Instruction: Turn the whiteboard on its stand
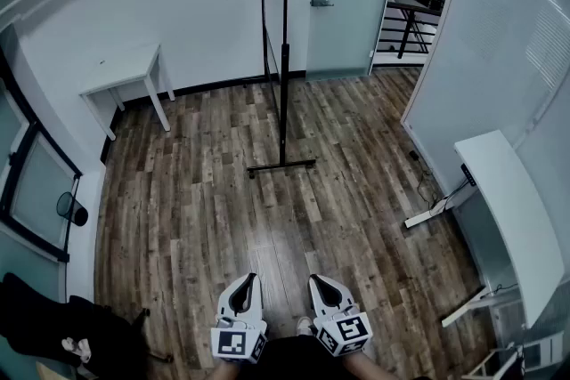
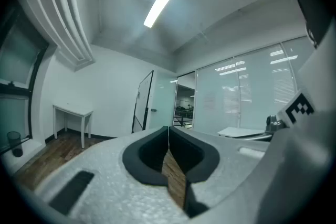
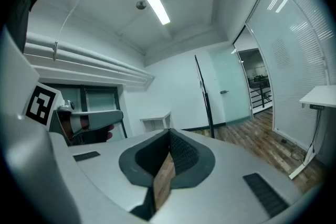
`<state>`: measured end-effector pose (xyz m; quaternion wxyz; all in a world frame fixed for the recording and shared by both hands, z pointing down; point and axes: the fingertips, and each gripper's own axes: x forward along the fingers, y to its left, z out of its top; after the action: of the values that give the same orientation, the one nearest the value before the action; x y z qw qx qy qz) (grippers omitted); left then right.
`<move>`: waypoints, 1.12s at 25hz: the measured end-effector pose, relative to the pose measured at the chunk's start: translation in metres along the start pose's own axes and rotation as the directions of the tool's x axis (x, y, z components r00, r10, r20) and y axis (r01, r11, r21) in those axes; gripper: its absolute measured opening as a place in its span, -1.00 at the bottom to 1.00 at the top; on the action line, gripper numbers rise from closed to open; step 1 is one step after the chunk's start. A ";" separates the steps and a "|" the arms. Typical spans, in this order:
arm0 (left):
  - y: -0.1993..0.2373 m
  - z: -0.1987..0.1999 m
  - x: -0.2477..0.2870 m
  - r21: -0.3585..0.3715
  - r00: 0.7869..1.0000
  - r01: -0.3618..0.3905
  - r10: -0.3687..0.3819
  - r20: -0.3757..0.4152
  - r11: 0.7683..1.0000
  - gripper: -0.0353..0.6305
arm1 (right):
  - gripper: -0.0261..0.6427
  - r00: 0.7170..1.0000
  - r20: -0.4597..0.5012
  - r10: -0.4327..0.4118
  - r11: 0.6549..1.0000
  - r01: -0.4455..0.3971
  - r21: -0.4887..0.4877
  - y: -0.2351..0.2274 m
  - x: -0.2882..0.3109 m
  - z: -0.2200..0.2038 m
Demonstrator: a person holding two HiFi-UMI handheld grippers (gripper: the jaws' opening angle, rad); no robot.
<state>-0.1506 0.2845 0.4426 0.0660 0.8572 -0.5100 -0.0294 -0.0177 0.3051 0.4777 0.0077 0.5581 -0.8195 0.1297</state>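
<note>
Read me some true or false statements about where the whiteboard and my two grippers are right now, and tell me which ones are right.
1. The whiteboard stands upright on its stand, edge-on in the head view. True.
2. The left gripper is clamped on the whiteboard's frame. False: its jaws are shut on nothing, and the board is far ahead across the floor.
3. The right gripper is shut and empty. True.
4. The small white table touches the stand. False: it stands apart, off to the left by the wall.
</note>
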 end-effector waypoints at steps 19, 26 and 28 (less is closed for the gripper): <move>-0.038 -0.011 0.014 0.005 0.999 -0.041 0.041 -0.009 0.999 -0.84 | -0.89 0.999 0.033 0.025 1.000 -0.026 0.016 -0.043 -0.018 0.006; -0.058 -0.012 0.034 0.020 0.997 -0.078 0.078 -0.012 0.997 -0.84 | -0.89 0.997 0.042 0.067 0.998 -0.067 0.021 -0.071 -0.018 0.012; -0.062 -0.012 0.042 0.031 0.997 -0.080 0.081 -0.010 0.996 -0.84 | -0.89 0.996 0.043 0.080 0.997 -0.081 0.019 -0.077 -0.012 0.016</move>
<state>-0.0749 0.2781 0.4463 0.0566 0.8370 -0.5440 -0.0141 0.0594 0.2866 0.4762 -0.0206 0.5272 -0.8400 0.1265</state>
